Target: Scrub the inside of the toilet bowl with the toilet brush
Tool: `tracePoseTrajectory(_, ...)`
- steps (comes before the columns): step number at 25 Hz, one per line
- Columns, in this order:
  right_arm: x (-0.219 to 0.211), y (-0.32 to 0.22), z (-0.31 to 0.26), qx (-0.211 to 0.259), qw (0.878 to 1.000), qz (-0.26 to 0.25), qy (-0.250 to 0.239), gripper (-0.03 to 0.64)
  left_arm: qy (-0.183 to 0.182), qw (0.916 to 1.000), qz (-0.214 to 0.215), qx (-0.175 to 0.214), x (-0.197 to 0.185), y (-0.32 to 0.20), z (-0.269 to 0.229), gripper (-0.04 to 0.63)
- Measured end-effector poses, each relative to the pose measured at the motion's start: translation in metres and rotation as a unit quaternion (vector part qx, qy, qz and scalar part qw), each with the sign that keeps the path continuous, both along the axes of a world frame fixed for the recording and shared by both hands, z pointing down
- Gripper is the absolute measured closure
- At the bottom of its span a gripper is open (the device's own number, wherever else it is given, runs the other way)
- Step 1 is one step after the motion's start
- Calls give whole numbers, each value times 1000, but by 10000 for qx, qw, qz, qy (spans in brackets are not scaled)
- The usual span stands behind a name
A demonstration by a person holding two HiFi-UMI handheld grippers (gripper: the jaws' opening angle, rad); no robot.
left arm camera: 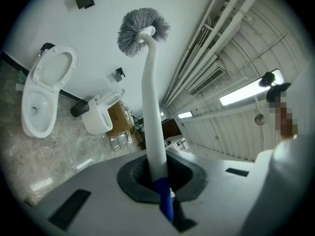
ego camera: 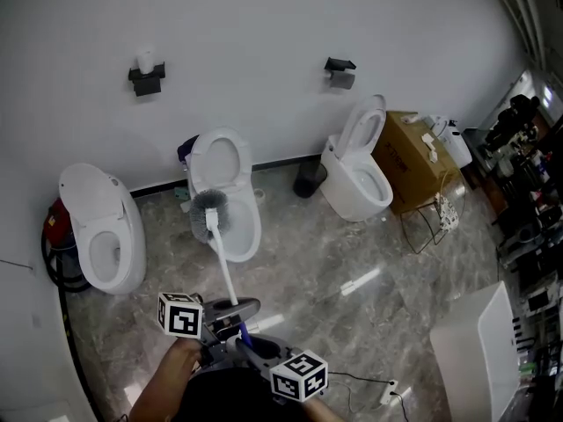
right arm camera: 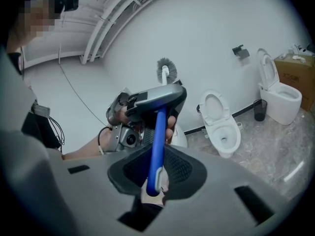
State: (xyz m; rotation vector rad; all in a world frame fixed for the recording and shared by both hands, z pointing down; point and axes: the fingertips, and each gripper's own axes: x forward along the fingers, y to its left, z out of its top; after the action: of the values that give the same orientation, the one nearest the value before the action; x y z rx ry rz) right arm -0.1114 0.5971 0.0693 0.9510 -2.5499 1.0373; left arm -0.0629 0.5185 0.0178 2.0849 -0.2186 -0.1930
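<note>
Both grippers clamped the toilet brush (ego camera: 222, 266): the left gripper (left arm camera: 158, 180) on its white shaft, the right gripper (right arm camera: 153, 181) on the blue grip behind. Its head stood well beyond the fingers (left arm camera: 129, 178), by the toilet bowl (ego camera: 246, 232).

A workshop-like test room: three toilets (ego camera: 225, 192) and a cardboard box (ego camera: 413, 161) along the white wall (ego camera: 264, 25) (bare pipes (left arm camera: 221, 28) overhead).

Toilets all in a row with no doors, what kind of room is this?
Probably a workshop or test room, not a real bathroom: the left toilet, middle toilet and right toilet stand unscreened along one wall, with a cardboard box and cluttered racks nearby.
</note>
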Motion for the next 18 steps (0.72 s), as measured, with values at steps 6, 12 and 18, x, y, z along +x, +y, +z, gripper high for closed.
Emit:
tracePoseTrajectory(6, -30, 6, 7, -182, 9998, -82, -98, 551, 47, 10000, -13, -17, -27, 4, 7, 592)
tracePoseTrajectory(12, -42, -2, 6, -176, 9998, -94, 6, 552, -52, 9999, 4, 115, -39, -3, 5, 592)
tracePoseTrajectory(18, -53, -11, 10, -177, 9997, -138, 2, 552, -124, 9999, 44, 72, -41, -17, 12, 592)
